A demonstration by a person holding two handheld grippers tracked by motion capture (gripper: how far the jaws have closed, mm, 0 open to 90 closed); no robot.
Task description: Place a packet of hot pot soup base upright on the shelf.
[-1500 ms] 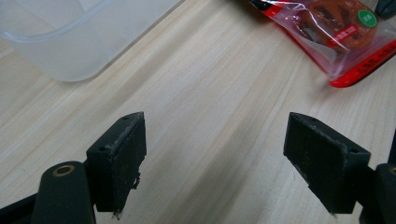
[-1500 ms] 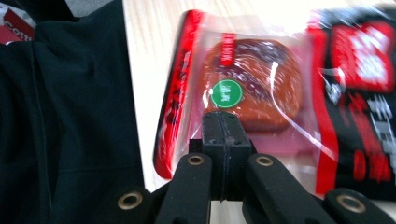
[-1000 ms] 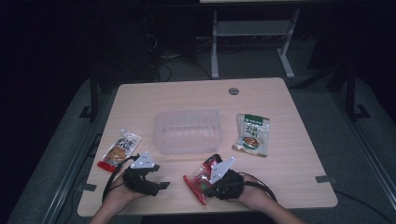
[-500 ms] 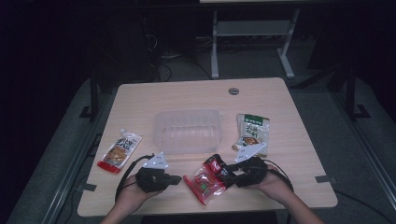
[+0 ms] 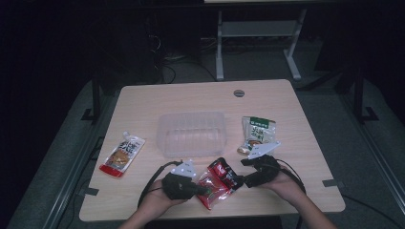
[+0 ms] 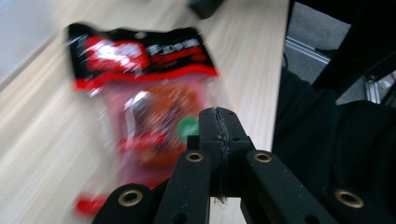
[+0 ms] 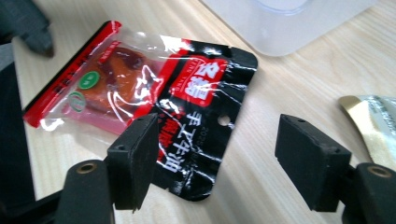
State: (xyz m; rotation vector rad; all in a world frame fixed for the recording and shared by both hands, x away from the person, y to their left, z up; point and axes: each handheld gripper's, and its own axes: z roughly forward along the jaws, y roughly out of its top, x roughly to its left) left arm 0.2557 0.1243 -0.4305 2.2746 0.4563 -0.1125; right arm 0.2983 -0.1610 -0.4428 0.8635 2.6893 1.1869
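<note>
The red snack packet [image 5: 218,182] is lying on the table [image 5: 305,191], near its front edge, changing hands. The left tongs [image 5: 203,191] are now clenching one end, while the right tongs [image 7: 219,158] have just been opening and are standing released around the other. Handover is judged nearly complete.

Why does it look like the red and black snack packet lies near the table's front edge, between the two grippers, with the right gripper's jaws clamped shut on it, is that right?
Not quite. The red and black snack packet does lie between the grippers near the front edge, but the right gripper is not clamped on it: its jaws have just been opening and stand wide apart, as the right gripper view shows.
</note>
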